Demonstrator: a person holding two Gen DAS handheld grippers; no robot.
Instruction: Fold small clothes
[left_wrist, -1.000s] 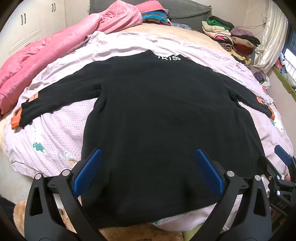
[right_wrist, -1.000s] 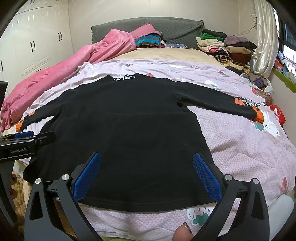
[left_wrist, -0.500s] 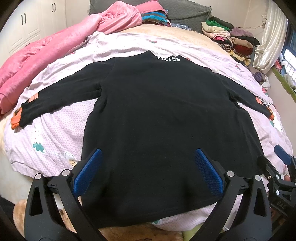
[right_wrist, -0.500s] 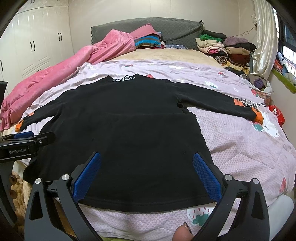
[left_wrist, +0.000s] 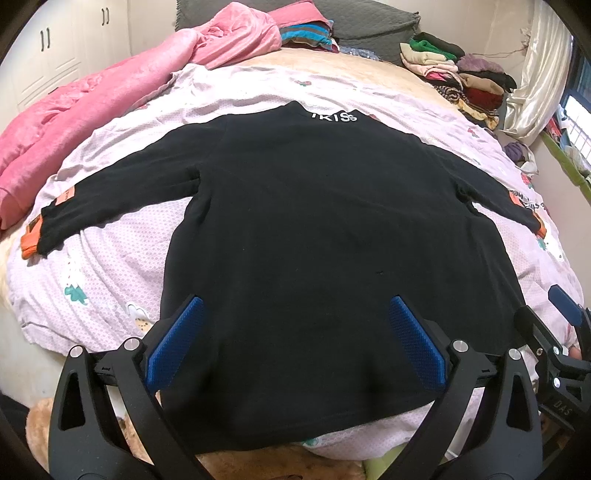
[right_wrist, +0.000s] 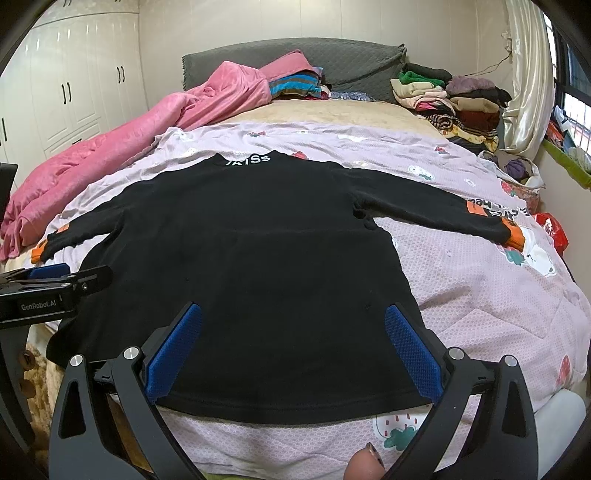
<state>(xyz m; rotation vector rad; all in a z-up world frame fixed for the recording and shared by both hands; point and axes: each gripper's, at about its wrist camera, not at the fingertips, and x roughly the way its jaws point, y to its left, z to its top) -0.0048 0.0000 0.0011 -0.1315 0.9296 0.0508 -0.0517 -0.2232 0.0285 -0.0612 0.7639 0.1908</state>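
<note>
A: Status? 
B: Black sweater (left_wrist: 332, 236) spread flat on bed (right_wrist: 480, 295). Left gripper (left_wrist: 295, 347) and right gripper (right_wrist: 291, 350) both released, empty, above hem.
A: Step? 
B: Likely pre-fold; next, pinch a sleeve.

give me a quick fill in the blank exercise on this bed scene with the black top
1. The black sweater lies spread flat with both sleeves stretched ____.
2. Its cuffs are coloured ____.
3. The left gripper and the right gripper both have their jaws ____.
4. The blanket bunched beside the wardrobe is ____.

Missing words: outward; orange; open; pink
</note>
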